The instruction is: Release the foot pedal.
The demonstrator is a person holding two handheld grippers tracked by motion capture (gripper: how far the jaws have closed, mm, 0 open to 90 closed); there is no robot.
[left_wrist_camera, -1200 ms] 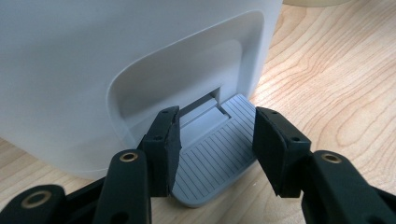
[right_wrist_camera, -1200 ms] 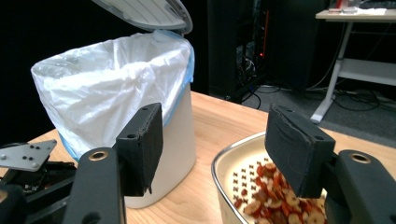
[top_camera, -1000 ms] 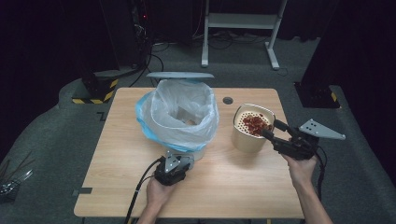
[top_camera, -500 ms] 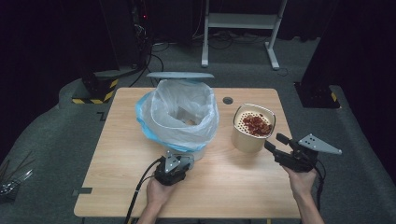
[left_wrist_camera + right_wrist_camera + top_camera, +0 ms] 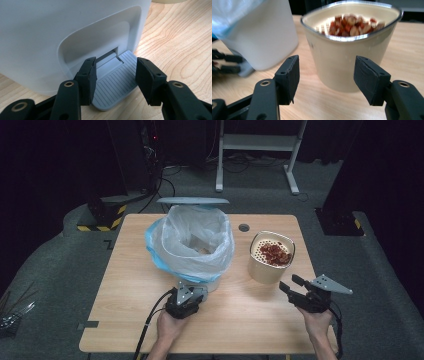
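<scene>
Grey ribbed pedal [image 5: 113, 82] of the white bin [image 5: 192, 245], its long axis pointing toward the person, sits clamped by the left tongs [image 5: 186, 298] at the bin's foot. Right of it, the cream cup [image 5: 270, 256] stands upright mid-table [image 5: 125, 320]. The right tongs [image 5: 290, 285] have dropped lower since earlier, empty and gaping just short of the cup.
</scene>
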